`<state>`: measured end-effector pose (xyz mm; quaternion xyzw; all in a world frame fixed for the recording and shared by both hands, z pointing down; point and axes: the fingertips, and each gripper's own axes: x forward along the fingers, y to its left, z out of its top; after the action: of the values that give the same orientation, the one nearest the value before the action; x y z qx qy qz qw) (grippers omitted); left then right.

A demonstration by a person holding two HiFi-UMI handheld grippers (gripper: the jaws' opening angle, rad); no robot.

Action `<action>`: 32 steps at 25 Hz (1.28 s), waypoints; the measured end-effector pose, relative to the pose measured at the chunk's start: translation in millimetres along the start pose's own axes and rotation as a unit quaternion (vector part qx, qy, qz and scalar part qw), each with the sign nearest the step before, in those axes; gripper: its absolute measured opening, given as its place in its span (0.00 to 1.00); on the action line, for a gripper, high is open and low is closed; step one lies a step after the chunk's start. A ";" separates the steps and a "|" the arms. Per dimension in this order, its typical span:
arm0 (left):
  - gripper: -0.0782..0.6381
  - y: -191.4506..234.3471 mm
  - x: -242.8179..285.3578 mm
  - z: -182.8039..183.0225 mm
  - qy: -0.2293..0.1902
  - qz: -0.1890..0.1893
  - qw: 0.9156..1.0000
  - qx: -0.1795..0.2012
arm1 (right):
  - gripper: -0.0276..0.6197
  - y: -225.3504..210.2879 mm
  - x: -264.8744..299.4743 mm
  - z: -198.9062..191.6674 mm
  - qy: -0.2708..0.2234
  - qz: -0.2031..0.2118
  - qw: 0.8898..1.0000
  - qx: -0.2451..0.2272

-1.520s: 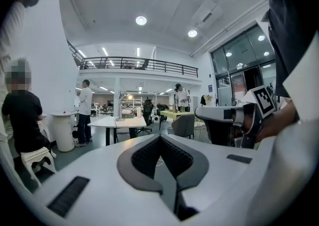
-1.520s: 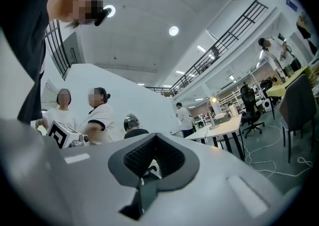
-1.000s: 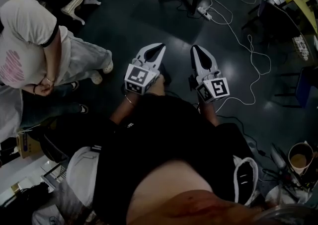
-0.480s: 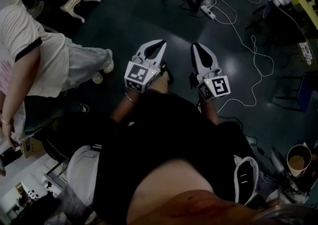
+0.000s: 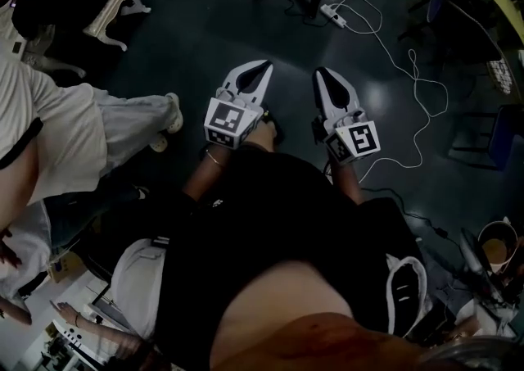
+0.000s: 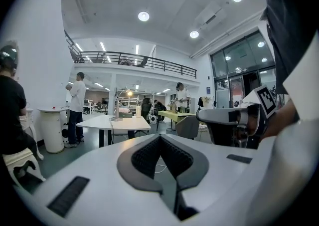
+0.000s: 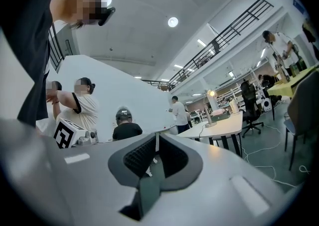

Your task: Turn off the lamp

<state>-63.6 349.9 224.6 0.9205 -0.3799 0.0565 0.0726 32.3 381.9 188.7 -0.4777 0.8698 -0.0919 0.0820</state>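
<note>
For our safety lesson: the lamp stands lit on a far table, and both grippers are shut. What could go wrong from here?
The cable loops across the floor ahead: a foot could snag it. A bystander stands close on the left: the left gripper might bump them. The lamp shows no switch from here; a push with shut jaws might tip it.

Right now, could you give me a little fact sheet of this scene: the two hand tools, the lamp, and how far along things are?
Left gripper: jaws together, nothing held
Right gripper: jaws together, nothing held
Lamp: lit, standing on a white table across the room
Contact with lamp: none, both grippers well short of it
Switching off: not yet done
Others: person in white standing left of the table
</note>
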 end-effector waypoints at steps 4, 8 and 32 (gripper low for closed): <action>0.11 11.4 15.7 4.8 -0.010 -0.007 1.000 -0.002 | 0.04 -10.3 12.4 -3.7 0.006 -0.004 1.000 -0.007; 0.11 25.8 38.0 12.9 -0.010 -0.015 1.000 -0.004 | 0.04 -24.4 31.4 5.1 0.001 -0.010 1.000 -0.009; 0.11 82.9 160.4 53.0 -0.014 -0.117 0.993 0.006 | 0.04 -101.8 118.3 36.7 0.001 -0.085 0.996 -0.026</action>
<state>-6.6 171.7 205.6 0.9598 -0.2700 0.0370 0.0679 61.2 225.1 170.8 -0.5520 0.8281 -0.0760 0.0606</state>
